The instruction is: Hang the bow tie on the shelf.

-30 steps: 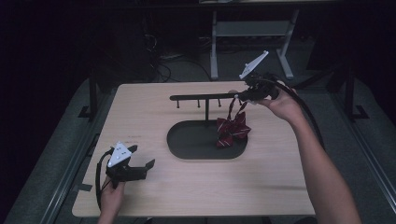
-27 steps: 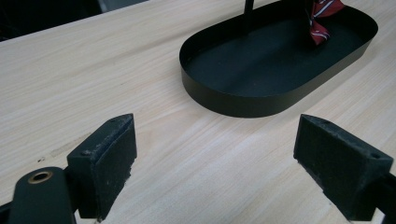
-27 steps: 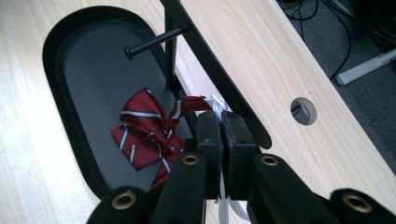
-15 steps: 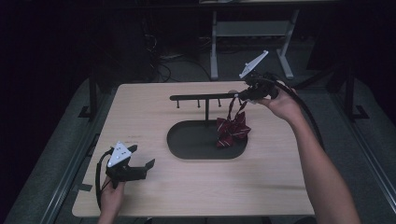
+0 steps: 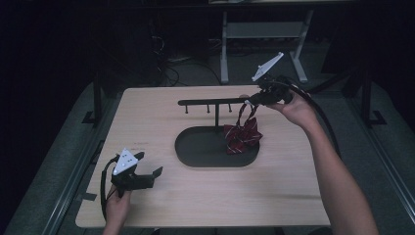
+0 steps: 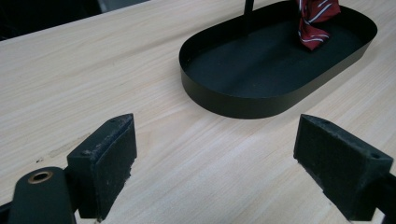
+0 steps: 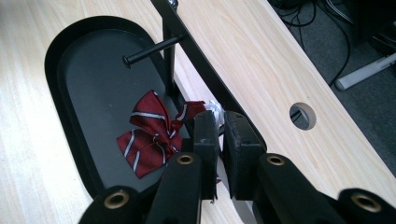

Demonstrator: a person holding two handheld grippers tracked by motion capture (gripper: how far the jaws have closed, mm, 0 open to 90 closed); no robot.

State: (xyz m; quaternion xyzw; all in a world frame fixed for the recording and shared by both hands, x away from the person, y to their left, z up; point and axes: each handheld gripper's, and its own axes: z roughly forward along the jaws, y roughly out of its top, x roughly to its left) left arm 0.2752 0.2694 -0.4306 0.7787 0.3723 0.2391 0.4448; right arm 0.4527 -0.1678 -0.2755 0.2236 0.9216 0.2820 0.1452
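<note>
Now my right gripper (image 5: 253,100) has just been easing its pinch on the bow tie's (image 5: 242,137) strap at the rack's (image 5: 210,102) right end; tie hangs straight below over the tray (image 5: 195,156); left gripper (image 5: 147,172) gapes idle, well apart.

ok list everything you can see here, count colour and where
bow tie: one, dark red with white stripes, hanging by its strap from the right end of the rack's bar, over the tray
rack: one, black, a bar with pegs on a post rising from the tray
tray: one, black, oval, mid table
table: one, light wood
white stand: one, on the floor behind the table
left gripper: one, black, jaws wide apart, low over the table's near left corner
right gripper: one, black, jaws just opening a little around the strap at the bar's end
</note>
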